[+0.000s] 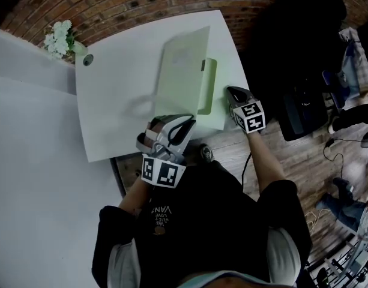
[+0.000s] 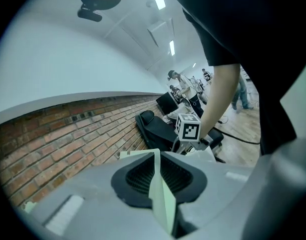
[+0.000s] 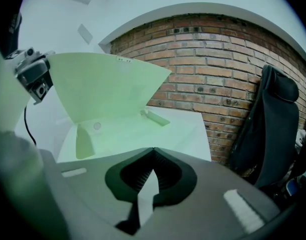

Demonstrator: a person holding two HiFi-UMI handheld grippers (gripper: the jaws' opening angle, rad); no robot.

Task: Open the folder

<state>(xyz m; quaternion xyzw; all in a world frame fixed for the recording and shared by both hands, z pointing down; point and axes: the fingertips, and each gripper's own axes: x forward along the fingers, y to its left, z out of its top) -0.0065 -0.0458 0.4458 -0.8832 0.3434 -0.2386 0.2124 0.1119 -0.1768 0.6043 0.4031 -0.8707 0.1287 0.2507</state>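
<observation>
A pale green folder [image 1: 182,71] lies on the white table [image 1: 111,101], its front cover [image 3: 103,84] raised off the base [image 3: 133,134]. My left gripper [image 1: 180,123] is at the folder's near left corner; in the left gripper view its jaws [image 2: 160,184] are shut on the thin green edge of the cover [image 2: 162,196]. My right gripper [image 1: 232,92] sits at the folder's right edge. Its jaws [image 3: 148,181] pinch a pale strip of the folder's lower sheet [image 3: 147,189]. The left gripper [image 3: 35,76] also shows at the cover's left corner.
A small pot of white flowers [image 1: 59,38] and a round cable hole [image 1: 87,59] are at the table's far left corner. A black office chair [image 3: 265,124] stands to the right against the brick wall [image 3: 217,64]. The table's near edge [image 1: 147,152] is close to the person's body.
</observation>
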